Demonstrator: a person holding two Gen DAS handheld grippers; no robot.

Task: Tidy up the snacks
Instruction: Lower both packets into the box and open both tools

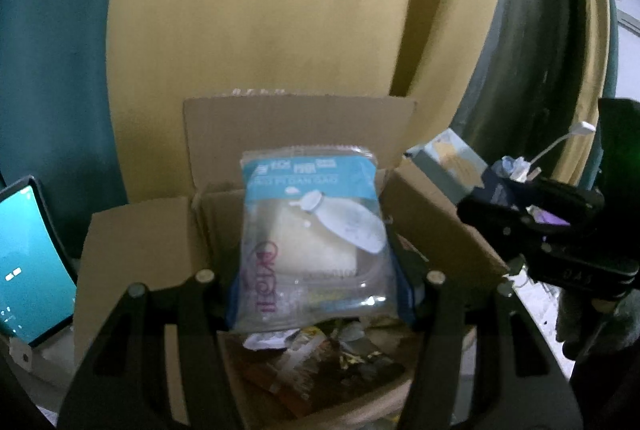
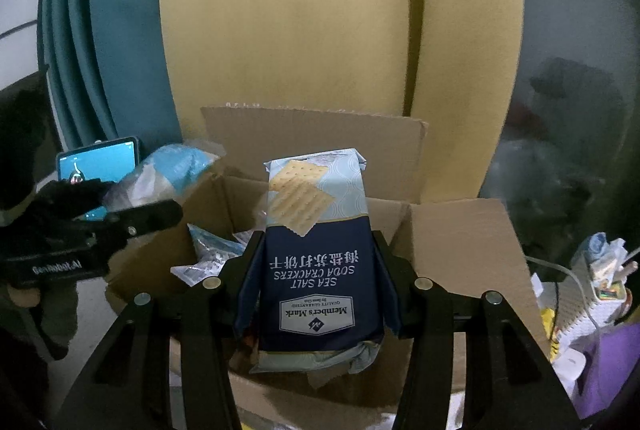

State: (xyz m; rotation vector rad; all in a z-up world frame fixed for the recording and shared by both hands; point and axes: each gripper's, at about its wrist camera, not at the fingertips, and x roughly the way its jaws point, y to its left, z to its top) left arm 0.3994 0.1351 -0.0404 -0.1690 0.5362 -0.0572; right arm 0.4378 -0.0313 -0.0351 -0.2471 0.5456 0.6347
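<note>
Both claws were clamped on packets, the left gripper [image 1: 316,286] on a cake packet [image 1: 316,242] and the right gripper [image 2: 316,290] on a cracker pack [image 2: 316,262], each upright toward twelve o'clock over the open cardboard box [image 2: 460,254].

The left hand-held gripper [image 1: 316,294] clamps a clear cake packet [image 1: 314,238] upright above the open cardboard box [image 1: 136,242]. Loose wrappers [image 1: 320,358] lie inside the box. The right hand-held gripper [image 1: 496,197] carries a cracker pack [image 1: 452,157] over the box's right flap.

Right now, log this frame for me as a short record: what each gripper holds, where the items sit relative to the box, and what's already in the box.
left gripper: shut on clear cake packet
right gripper: shut on soda cracker pack
position: both items held over the open cardboard box
box contents: several wrapped snacks, kinds unclear
beside box: lit phone
</note>
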